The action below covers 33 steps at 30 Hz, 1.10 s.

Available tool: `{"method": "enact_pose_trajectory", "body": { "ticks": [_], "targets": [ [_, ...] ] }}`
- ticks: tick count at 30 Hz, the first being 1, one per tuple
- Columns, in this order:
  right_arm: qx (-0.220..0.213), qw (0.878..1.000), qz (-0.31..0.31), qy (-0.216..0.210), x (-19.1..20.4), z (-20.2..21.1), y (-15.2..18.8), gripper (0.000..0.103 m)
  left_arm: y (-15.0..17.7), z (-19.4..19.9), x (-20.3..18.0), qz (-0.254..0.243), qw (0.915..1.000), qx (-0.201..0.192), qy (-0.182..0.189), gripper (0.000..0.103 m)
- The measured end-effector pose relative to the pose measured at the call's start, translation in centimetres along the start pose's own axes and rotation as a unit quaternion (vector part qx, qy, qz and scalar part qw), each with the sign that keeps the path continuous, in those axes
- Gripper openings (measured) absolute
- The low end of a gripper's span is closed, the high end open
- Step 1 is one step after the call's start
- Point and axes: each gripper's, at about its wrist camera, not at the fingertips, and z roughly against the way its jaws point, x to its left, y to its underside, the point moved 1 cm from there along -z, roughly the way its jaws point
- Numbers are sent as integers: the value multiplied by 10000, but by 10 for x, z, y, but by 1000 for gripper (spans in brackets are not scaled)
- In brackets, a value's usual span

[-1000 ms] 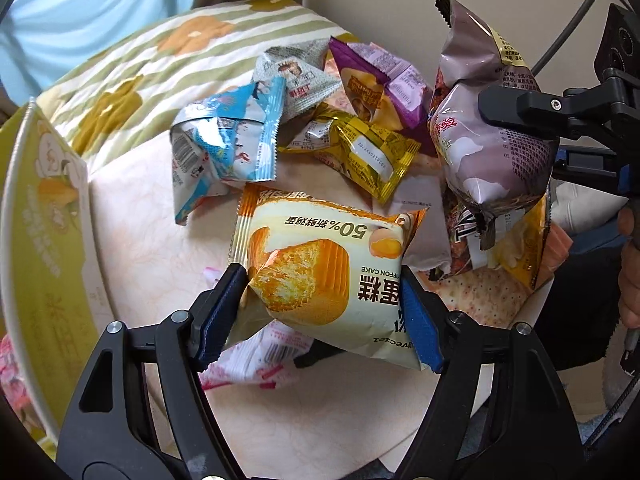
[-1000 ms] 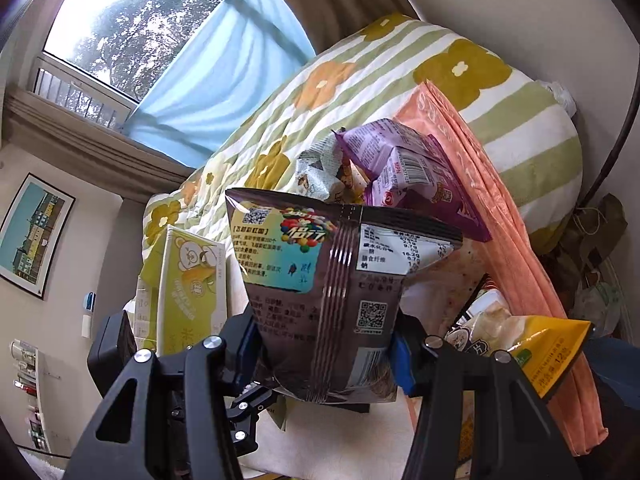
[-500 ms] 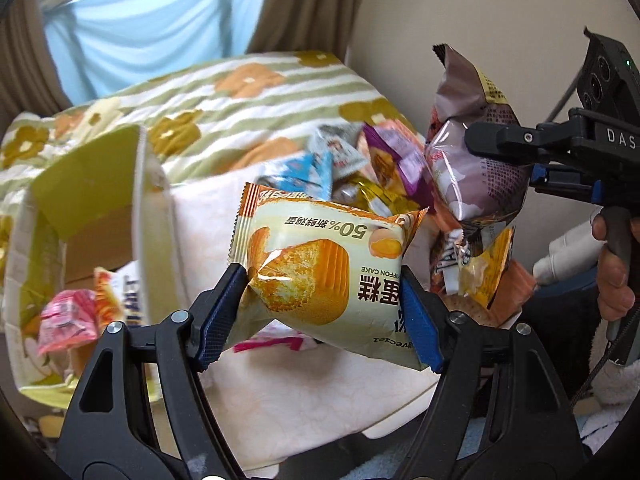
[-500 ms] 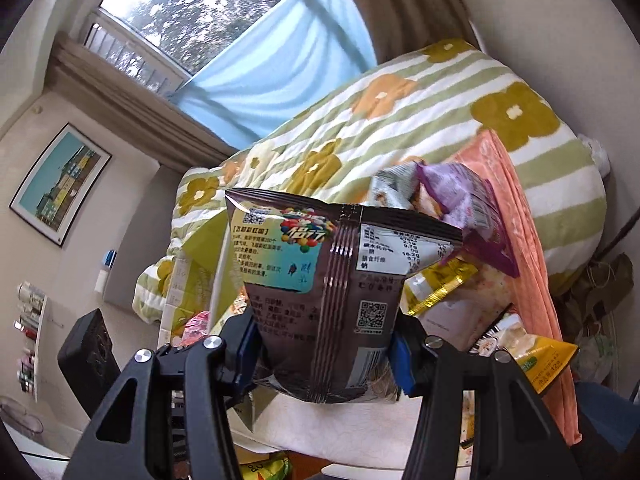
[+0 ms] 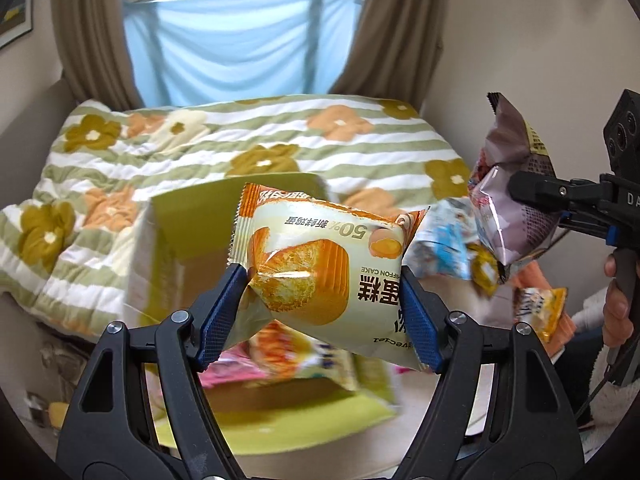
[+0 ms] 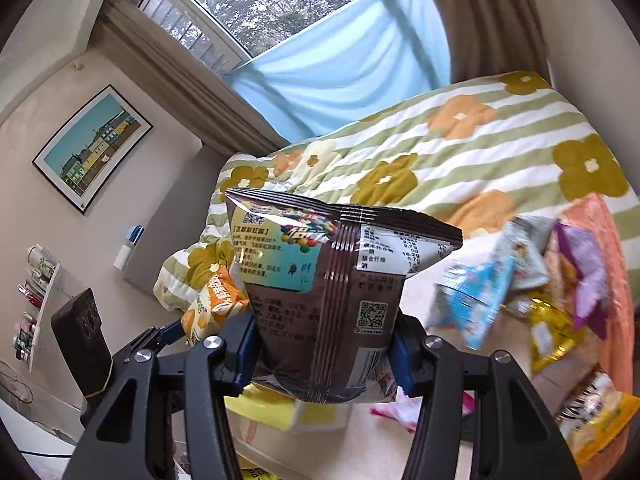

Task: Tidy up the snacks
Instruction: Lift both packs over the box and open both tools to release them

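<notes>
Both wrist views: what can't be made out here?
- Left wrist view: the inside of the green box is mostly hidden behind the chiffon cake packet held in the left gripper; the packets inside are blurred.
- Right wrist view: the brown snack bag in the right gripper hides the table behind it; the loose snacks are motion-blurred, labels unreadable.

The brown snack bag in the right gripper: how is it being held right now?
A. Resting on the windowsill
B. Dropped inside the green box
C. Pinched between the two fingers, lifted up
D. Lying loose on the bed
C: the brown snack bag sits clamped in the right gripper, its lower part squeezed between both blue pads, lifted clear of the flowered quilt behind.
</notes>
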Motion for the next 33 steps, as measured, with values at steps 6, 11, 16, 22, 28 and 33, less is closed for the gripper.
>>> {"method": "enact_pose_trajectory", "body": {
  "ticks": [6, 11, 16, 22, 28, 33],
  "targets": [
    [109, 9999, 9, -21, 42, -66, -12, 50, -16, -26, 79, 82, 9997, 232, -63, 72],
    [330, 9993, -111, 132, 55, -110, -15, 50, -24, -63, 113, 2, 9985, 549, 20, 73],
    [558, 9977, -188, 328, 57, -138, -13, 50, -22, -94, 125, -55, 9977, 674, 21, 80],
    [839, 9957, -13, 398, 58, -158, -10, 50, -9, -100, 134, 184, 9969, 752, -130, 102],
    [1063, 9918, 507, 494, 68, -175, -6, 50, 11, -85, 137, 521, 9946, 821, -357, 102],
    [1223, 9862, 939, 604, 72, -194, -5, 50, 18, -84, 134, 631, 9929, 911, -433, 102]
  ]
}}
